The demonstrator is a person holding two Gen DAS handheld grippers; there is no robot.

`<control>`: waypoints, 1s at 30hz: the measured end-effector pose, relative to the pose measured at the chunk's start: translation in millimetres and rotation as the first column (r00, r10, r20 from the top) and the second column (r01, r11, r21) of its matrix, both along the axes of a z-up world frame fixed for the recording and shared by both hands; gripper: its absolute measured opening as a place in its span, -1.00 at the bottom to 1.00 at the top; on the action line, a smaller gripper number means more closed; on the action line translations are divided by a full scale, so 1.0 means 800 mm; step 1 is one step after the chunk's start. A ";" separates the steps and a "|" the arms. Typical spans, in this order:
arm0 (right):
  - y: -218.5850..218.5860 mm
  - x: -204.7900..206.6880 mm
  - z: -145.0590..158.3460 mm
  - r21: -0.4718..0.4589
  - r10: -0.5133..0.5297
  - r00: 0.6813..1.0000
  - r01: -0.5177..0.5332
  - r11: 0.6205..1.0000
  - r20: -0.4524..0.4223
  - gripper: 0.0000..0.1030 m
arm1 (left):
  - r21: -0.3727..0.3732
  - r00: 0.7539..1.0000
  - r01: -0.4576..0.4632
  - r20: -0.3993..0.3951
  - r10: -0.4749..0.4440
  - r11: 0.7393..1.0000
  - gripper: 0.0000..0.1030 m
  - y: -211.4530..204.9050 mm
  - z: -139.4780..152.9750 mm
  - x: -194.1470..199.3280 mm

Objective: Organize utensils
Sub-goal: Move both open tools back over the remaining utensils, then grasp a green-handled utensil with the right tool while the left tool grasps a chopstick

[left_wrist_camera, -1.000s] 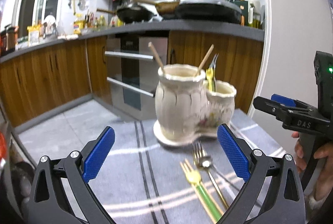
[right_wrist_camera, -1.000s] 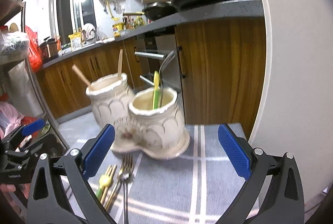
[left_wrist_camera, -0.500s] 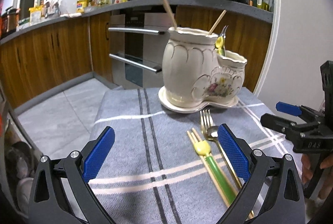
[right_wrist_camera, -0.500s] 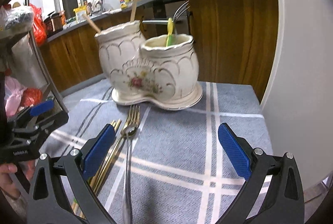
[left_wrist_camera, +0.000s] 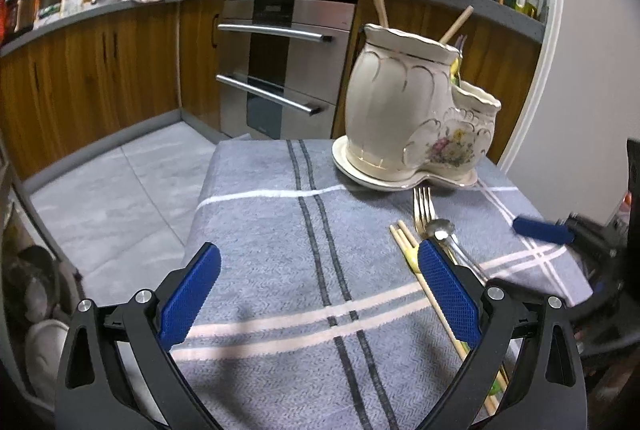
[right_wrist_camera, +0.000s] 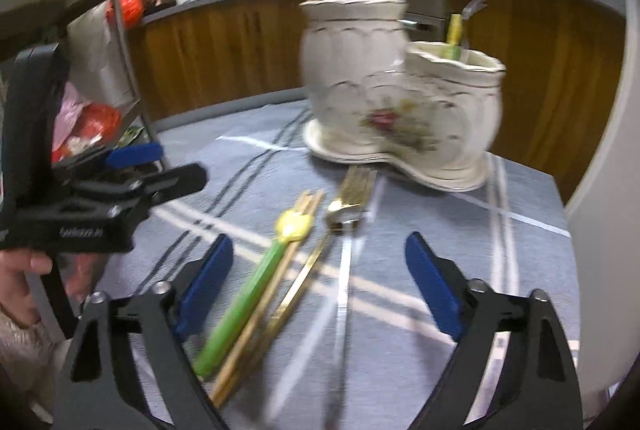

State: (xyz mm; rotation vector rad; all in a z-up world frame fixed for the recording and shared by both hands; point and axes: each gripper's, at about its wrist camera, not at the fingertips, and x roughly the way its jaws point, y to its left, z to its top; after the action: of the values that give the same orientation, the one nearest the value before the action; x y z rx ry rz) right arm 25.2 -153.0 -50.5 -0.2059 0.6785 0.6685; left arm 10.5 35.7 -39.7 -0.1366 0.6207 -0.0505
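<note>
A cream two-pot ceramic utensil holder (left_wrist_camera: 416,118) (right_wrist_camera: 396,98) stands at the back of the table, with chopsticks in the tall pot and a fork and a green-handled utensil in the low pot. In front of it lie a gold fork (left_wrist_camera: 423,208) (right_wrist_camera: 356,186), a silver spoon (left_wrist_camera: 440,232) (right_wrist_camera: 340,294), a green-handled utensil (right_wrist_camera: 248,302) and wooden chopsticks (left_wrist_camera: 404,242) (right_wrist_camera: 264,298). My left gripper (left_wrist_camera: 318,290) is open and empty, low over the cloth left of them. My right gripper (right_wrist_camera: 320,278) is open and empty, just above them.
A grey striped cloth (left_wrist_camera: 280,250) covers the small table; its left and far edges drop to the kitchen floor (left_wrist_camera: 120,182). A white wall (right_wrist_camera: 600,190) stands at the right. Wooden cabinets and an oven (left_wrist_camera: 280,70) lie beyond. A shelf with bags (right_wrist_camera: 84,102) stands at the left.
Both grippers have come down and closer to the table. The right gripper has moved over the loose utensils; the left has shifted left of them. Both stay open.
</note>
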 end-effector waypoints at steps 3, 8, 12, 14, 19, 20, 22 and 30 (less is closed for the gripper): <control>0.015 -0.002 -0.006 -0.022 0.021 0.999 -0.021 1.000 -0.025 0.09 | -0.022 1.000 -0.004 -0.005 0.004 1.000 0.90 0.005 -0.001 0.000; 0.033 0.002 -0.018 -0.065 0.027 0.997 -0.031 0.997 -0.067 -0.41 | -0.033 1.000 0.003 -0.014 -0.004 0.999 0.90 0.007 -0.003 -0.001; 0.041 0.004 -0.025 -0.089 0.024 0.997 -0.031 0.996 -0.078 -0.65 | -0.034 1.000 0.006 -0.014 -0.007 0.999 0.90 0.009 -0.003 -0.002; 0.041 0.006 -0.027 -0.098 0.011 0.997 -0.018 0.995 -0.076 -0.65 | -0.037 1.000 0.005 -0.014 -0.006 0.999 0.90 0.010 -0.003 -0.003; 0.039 0.010 -0.027 -0.075 -0.007 0.996 0.000 0.997 -0.091 -0.69 | -0.039 1.000 0.007 -0.011 -0.008 0.999 0.90 0.010 -0.002 -0.005; 0.037 0.011 -0.026 -0.062 -0.009 0.995 0.003 0.998 -0.101 -0.74 | -0.039 1.000 0.008 -0.011 -0.008 0.999 0.90 0.010 -0.003 -0.005; 0.034 0.015 -0.024 -0.035 -0.011 0.993 0.007 0.999 -0.121 -0.80 | -0.036 1.000 0.009 -0.010 -0.009 0.999 0.90 0.009 -0.003 -0.006; 0.002 0.020 -0.006 0.095 -0.013 0.986 0.029 0.995 -0.165 -0.82 | -0.034 1.000 0.014 -0.011 -0.015 0.999 0.90 0.003 -0.003 -0.006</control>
State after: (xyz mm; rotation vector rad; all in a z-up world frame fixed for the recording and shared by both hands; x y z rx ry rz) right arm 41.2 -151.2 -55.2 -0.0534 0.8029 0.7019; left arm 5.5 38.4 -41.7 -0.1657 0.6326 -0.0743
